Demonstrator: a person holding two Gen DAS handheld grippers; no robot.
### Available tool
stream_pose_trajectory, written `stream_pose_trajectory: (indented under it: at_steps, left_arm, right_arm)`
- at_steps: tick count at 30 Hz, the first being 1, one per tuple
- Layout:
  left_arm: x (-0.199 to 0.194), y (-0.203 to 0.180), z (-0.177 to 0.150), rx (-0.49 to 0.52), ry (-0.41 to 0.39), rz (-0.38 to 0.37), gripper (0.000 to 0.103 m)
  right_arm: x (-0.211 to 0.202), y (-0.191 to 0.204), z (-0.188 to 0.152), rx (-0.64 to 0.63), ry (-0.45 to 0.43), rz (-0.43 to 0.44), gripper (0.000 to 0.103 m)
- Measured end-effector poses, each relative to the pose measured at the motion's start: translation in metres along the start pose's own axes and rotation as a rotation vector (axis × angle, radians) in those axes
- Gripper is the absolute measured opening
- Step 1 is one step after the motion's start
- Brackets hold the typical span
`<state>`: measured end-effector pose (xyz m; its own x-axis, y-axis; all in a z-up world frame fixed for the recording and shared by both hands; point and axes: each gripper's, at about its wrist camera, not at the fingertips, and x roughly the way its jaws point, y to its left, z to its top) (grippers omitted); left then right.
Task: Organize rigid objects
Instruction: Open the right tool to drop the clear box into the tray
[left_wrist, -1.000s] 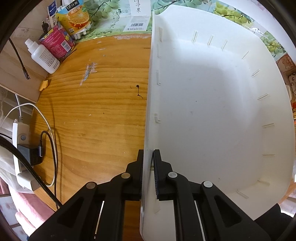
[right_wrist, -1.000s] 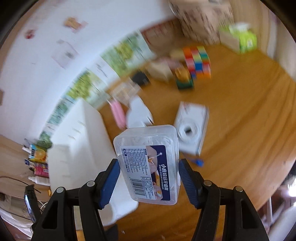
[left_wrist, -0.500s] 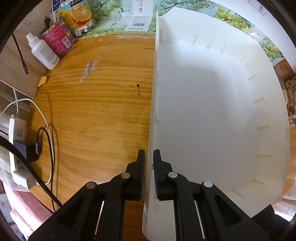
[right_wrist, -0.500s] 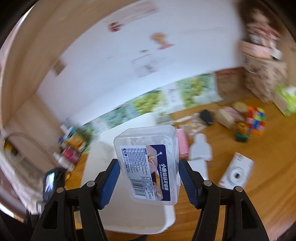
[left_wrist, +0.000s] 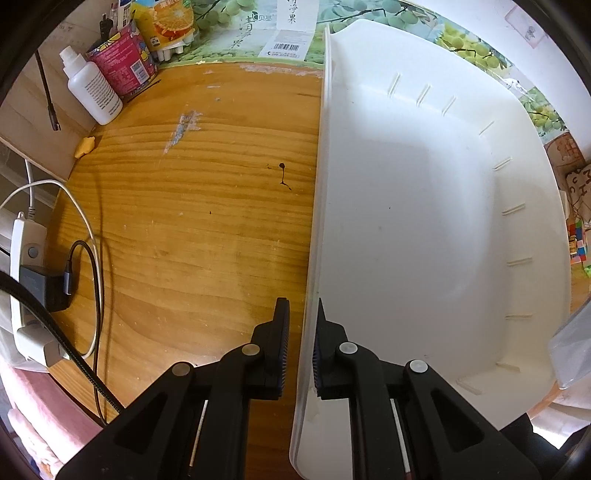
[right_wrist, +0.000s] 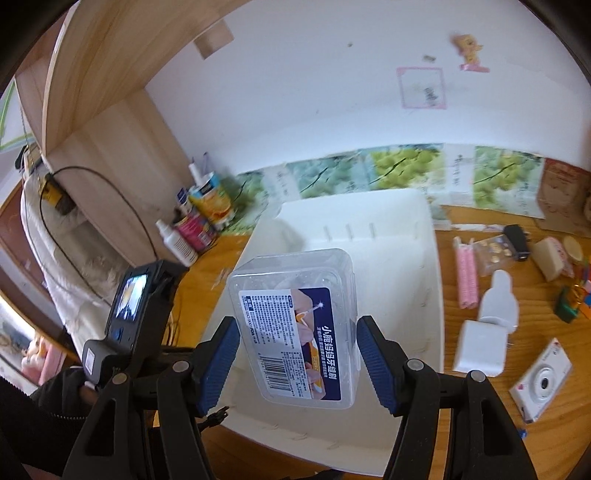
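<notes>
A big white plastic bin (left_wrist: 406, 221) stands on the wooden table (left_wrist: 184, 221). My left gripper (left_wrist: 301, 306) straddles the bin's near left wall. Its jaws are opening: the left pad stands apart from the wall, and the right one stays close inside it. In the right wrist view my right gripper (right_wrist: 297, 325) is shut on a clear plastic box (right_wrist: 291, 332) with a blue label. It holds the box in the air above the bin (right_wrist: 388, 258). The left gripper's camera body (right_wrist: 136, 306) and a dark-sleeved hand (right_wrist: 55, 402) show at the bin's left.
Left of the bin are a white bottle (left_wrist: 92, 92), a pink can (left_wrist: 125, 62), a juice carton (left_wrist: 166, 22) and a power strip with cables (left_wrist: 26, 277). Right of it lie a pink item (right_wrist: 466, 277), white bottle-shaped packs (right_wrist: 495, 306), a white camera (right_wrist: 543, 380) and a black adapter (right_wrist: 517, 236).
The left jaws, earlier pinched on the bin's wall, have parted from it. The right gripper has rolled and swung across with the box, from over the table to above the bin.
</notes>
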<state>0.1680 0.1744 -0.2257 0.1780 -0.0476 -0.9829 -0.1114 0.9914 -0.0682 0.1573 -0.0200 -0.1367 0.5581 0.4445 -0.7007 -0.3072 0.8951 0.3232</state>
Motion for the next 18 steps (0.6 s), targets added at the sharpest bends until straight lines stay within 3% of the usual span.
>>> stream_pose_trajectory:
  at_steps: [4, 11, 18]
  left_arm:
    - [0.0, 0.0, 0.0, -0.002, 0.001, -0.002, 0.013]
    - [0.0, 0.0, -0.001, 0.004, 0.001, 0.004, 0.013]
    - [0.001, -0.001, 0.0, 0.008, 0.002, -0.002, 0.009]
  right_arm:
    - [0.001, -0.002, -0.001, 0.013, 0.006, -0.004, 0.067]
    - [-0.014, -0.019, 0.002, 0.057, -0.069, -0.01, 0.076]
    - [-0.04, -0.063, 0.005, 0.152, -0.161, -0.144, 0.08]
